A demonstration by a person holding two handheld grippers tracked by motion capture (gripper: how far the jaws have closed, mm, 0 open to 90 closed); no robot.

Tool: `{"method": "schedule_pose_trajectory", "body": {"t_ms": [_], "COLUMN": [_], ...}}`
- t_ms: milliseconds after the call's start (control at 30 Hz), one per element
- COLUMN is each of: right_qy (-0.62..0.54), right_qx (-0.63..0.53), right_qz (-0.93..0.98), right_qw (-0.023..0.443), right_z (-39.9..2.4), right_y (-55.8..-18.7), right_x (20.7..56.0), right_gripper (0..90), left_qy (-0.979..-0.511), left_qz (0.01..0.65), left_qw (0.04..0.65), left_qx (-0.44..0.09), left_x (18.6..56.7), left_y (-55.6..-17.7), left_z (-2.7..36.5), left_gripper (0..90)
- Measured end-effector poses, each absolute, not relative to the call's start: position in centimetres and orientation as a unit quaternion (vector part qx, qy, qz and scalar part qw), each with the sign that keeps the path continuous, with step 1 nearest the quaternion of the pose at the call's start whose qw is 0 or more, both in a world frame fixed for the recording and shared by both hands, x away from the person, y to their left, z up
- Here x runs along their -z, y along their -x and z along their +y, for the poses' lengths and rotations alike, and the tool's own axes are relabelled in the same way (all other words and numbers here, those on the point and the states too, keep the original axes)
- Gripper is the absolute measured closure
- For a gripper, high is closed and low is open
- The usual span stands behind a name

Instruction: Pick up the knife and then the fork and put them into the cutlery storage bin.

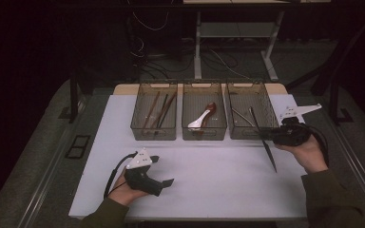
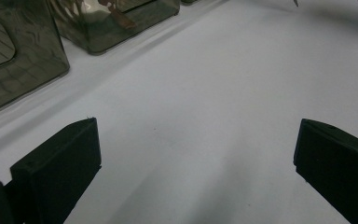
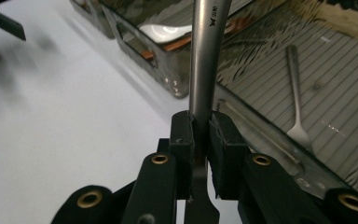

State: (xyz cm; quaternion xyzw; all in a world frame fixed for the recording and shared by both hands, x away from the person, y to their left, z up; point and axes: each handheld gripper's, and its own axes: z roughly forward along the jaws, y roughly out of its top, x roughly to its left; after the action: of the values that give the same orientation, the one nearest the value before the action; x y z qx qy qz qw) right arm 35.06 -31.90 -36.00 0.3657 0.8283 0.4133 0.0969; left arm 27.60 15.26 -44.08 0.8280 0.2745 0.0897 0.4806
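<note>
My right gripper (image 1: 267, 136) is shut on a long steel utensil (image 1: 271, 157), held just in front of the right-hand bin (image 1: 266, 102). The utensil slants from over that bin's front wall down toward the table. In the right gripper view its polished shaft (image 3: 207, 46) rises from between the pressed jaws of the right gripper (image 3: 200, 128). My left gripper (image 1: 162, 170) rests low at the table's front left, open, with bare white table between its fingers (image 2: 60, 172).
Three smoky plastic bins stand in a row at the back of the white table (image 1: 209, 180). The left bin (image 1: 138, 111) holds chopsticks, the middle bin (image 1: 221, 128) holds spoons, and a fork (image 3: 294, 84) lies in the right one. Cables and desk legs lie beyond the table.
</note>
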Motion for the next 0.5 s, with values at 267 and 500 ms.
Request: {"method": "schedule_pose_trajectory", "body": {"t_ms": [267, 500], "right_qy": [-0.374, -0.380], "right_qx": [-0.430, -0.443], "right_qz": [0.814, 0.801], "right_qw": [0.112, 0.133], "right_z": [-32.6, -33.0], "right_y": [-35.6, -37.4], "right_x": [34.8, 32.4], "right_gripper": [80.4, 80.3], "left_qy": [-0.829, -0.828], "left_qz": [0.272, 0.274], "left_qw": [0.480, 0.480], "left_qx": [-0.092, -0.091], "left_x": [44.1, 44.1], "left_y": [-27.6, -27.7], "left_z": [15.6, 15.7], "left_gripper": [0.0, 0.0]}}
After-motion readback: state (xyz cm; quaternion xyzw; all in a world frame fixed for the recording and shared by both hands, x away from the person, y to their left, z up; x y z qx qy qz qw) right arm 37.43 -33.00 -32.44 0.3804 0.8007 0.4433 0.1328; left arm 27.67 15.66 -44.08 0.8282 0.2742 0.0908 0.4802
